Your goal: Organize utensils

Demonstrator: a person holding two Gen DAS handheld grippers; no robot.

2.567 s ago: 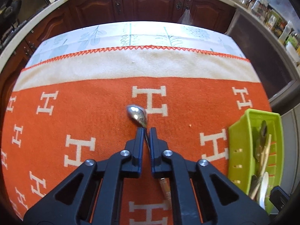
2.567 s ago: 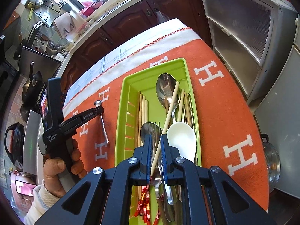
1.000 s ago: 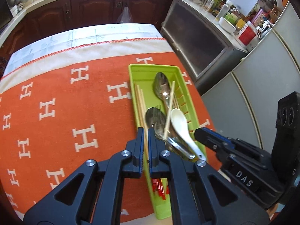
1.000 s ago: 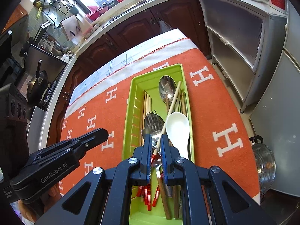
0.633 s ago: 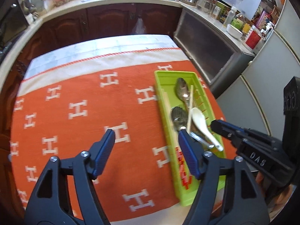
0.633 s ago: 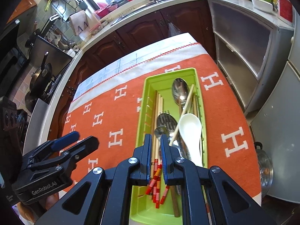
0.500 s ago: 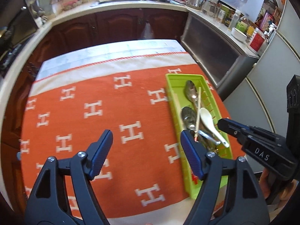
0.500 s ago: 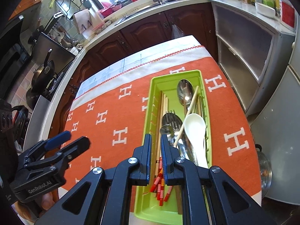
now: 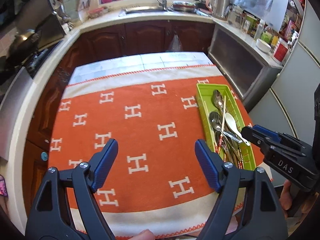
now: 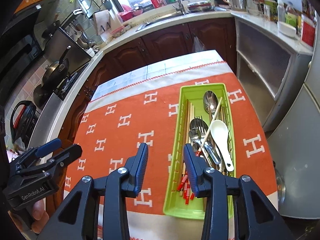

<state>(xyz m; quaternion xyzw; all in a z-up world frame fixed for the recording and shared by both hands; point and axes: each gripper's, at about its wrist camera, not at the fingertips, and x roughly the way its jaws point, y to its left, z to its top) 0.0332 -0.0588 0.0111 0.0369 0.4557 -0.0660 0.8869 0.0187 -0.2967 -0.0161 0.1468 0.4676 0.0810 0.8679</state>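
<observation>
A lime green utensil tray point(image 9: 202, 88) point(image 10: 200, 89) lies on the right part of an orange cloth with white H marks point(image 9: 144, 120) point(image 10: 124, 124). In it lie metal spoons point(image 10: 210, 102), a fork, a white ceramic spoon point(image 10: 220, 134) point(image 9: 231, 120), wooden chopsticks point(image 10: 189, 110) and red-banded chopsticks point(image 10: 185, 186). My left gripper point(image 9: 156, 154) hangs high above the cloth, its jaws wide and still opening, with nothing between them. My right gripper point(image 10: 165, 156) hovers over the tray's left edge, jaws opening and empty; it also shows as the right gripper point(image 9: 258, 133) at the right edge of the left wrist view.
Dark wooden cabinets point(image 9: 140, 38) and a counter with a sink point(image 9: 144, 11) curve behind the table. A stove with pans point(image 10: 56, 68) stands at left. Grey cabinets point(image 10: 260, 60) and a fridge point(image 10: 300, 120) stand close on the right.
Both grippers were shut over the tray a second ago. The left one opened wide first, the right one has now opened too. Both have risen and drawn back, so more of the kitchen shows.
</observation>
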